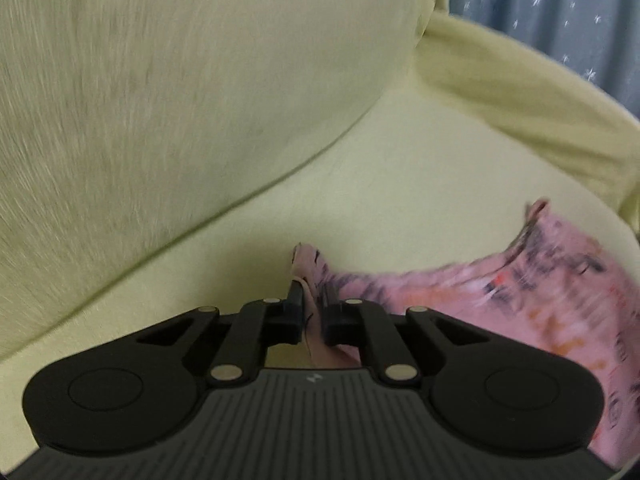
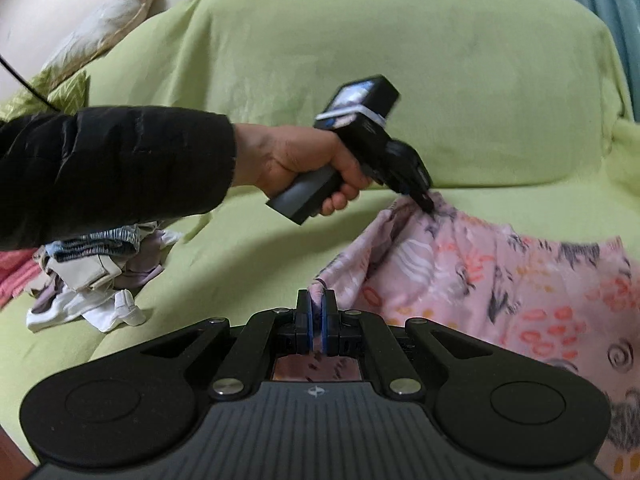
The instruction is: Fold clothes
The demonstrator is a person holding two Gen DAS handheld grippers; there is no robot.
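Pink floral garment [image 2: 500, 280] lies on the seat of a green-covered sofa [image 2: 360, 80], toward its R end, spread out to the R of both tools. Its near-left edge runs from front to back across the seat; that edge is what the coming move turns on, in my judgement.

L gripper [image 2: 426, 204] holds the far corner of that edge, close to the backrest. R gripper [image 2: 317, 300] holds the near corner, at the seat front. So the two tools sit at opposite ends of one edge, cloth slack between them and bulk of the garment trailing off to the R. Neither hand is nearer to the piece as a whole; each already has its own corner.

Tool state, L: jaws together, clamped on a bunched tuft of pink fabric [image 1: 310, 276], seen poking up between the fingers in the L wrist view. Picture there is motion-blurred, but cloth in the pinch is plain enough.

Tool state, R: jaws together, blue pads pressed on a small fold of the same garment, fabric also visible behind the fingers.

L hand [image 2: 296, 160] in a black sleeve grips the tool handle, pointing down at an angle.

Pile of unfolded clothes [image 2: 92, 276] sits well apart at L end of seat, untouched.

Judgement: early stage; both corners taken, fold not yet made. Risk: thin pinches may slip under tension.
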